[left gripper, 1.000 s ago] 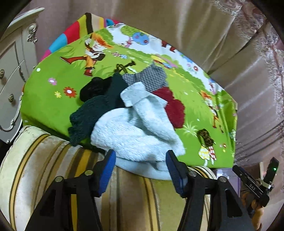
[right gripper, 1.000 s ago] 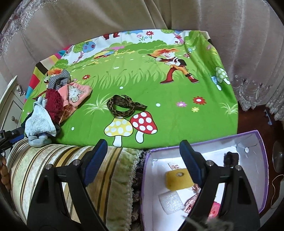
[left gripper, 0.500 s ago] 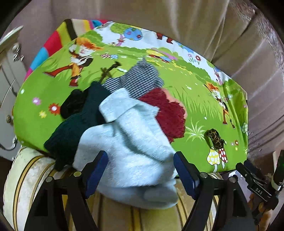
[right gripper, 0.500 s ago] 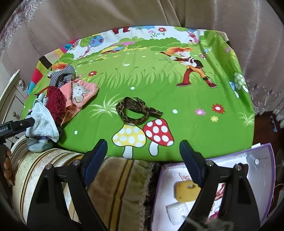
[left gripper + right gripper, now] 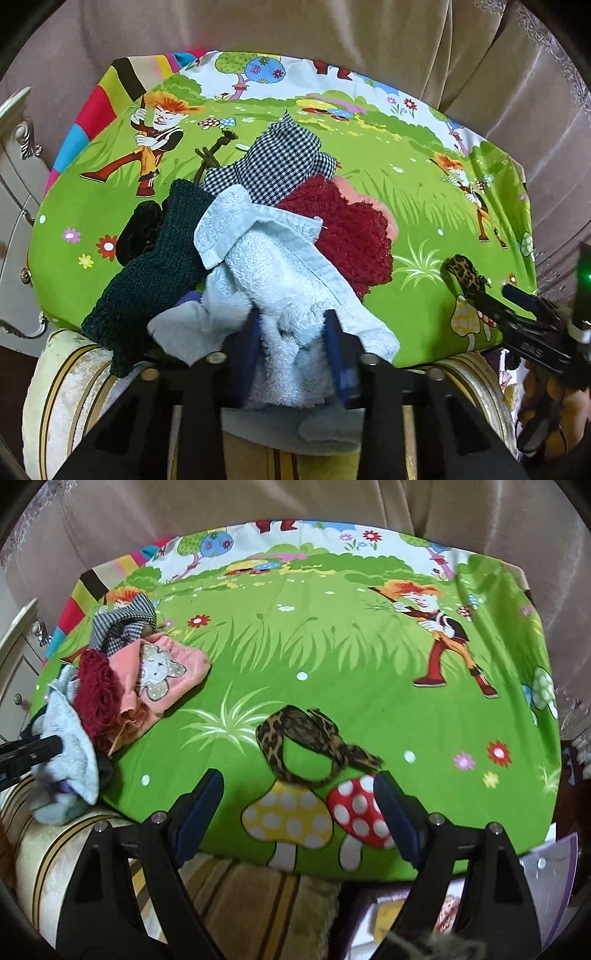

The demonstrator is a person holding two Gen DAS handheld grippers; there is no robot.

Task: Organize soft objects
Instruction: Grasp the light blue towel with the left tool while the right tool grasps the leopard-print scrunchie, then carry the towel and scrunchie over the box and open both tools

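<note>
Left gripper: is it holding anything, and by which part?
The left gripper, its jaws just closing, pinches the light blue towel at its near bunched edge. The right gripper is open, empty.

— What do the handheld tools look like?
— Each claw is matte black plastic: two triangular cut-out arms ending in dark blue pads, with silver round-head screws at the joints. That goes for the left claw [image 5: 293, 341] and the right claw [image 5: 297, 806].
— Any markings?
— The right one carries white lettering and a green light.

Clothes pile [image 5: 110, 686] crowds left; green cloth [image 5: 369, 672] beyond open
</note>
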